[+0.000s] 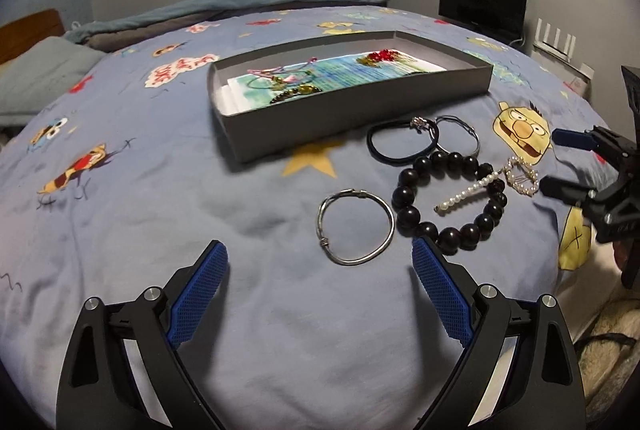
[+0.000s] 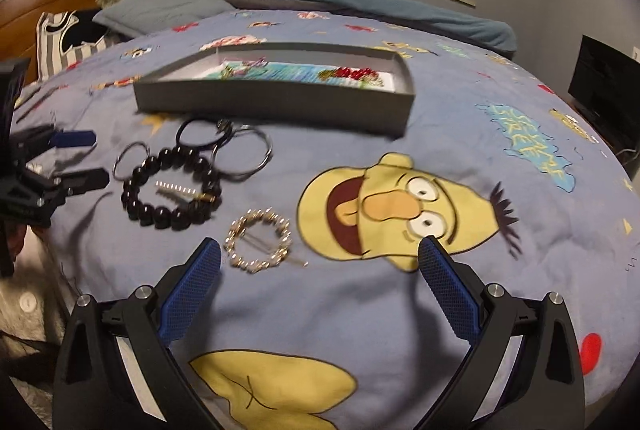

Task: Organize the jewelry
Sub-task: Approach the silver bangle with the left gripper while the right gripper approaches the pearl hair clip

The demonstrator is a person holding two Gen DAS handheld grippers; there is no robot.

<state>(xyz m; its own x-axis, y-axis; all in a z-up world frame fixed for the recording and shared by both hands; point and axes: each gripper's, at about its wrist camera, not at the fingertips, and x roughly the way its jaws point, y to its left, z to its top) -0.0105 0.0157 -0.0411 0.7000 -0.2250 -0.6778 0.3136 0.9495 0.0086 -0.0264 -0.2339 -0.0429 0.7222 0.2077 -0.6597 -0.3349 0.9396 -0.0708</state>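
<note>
The jewelry lay loose on the blue bedspread point(image 1: 160, 214) near the grey box point(image 1: 360, 102): a silver bangle point(image 1: 355, 228), a black bead bracelet point(image 1: 450, 202) with a pearl clip point(image 1: 466, 192) across it, a black hair tie point(image 1: 400, 142), and a pearl ring point(image 2: 258, 240). My left gripper point(image 1: 320, 266) hung spread wide and empty just short of the bangle; my right gripper point(image 2: 320, 262), equally released, hovered beside the pearl ring.

Bed with blue cartoon-print cover point(image 1: 160, 214) carries a grey tray point(image 1: 344, 110), silver bangle point(image 1: 355, 228), black bead bracelet point(image 1: 448, 206), pearl clip point(image 1: 466, 194) — and hair ties point(image 1: 400, 144), apparently.
</note>
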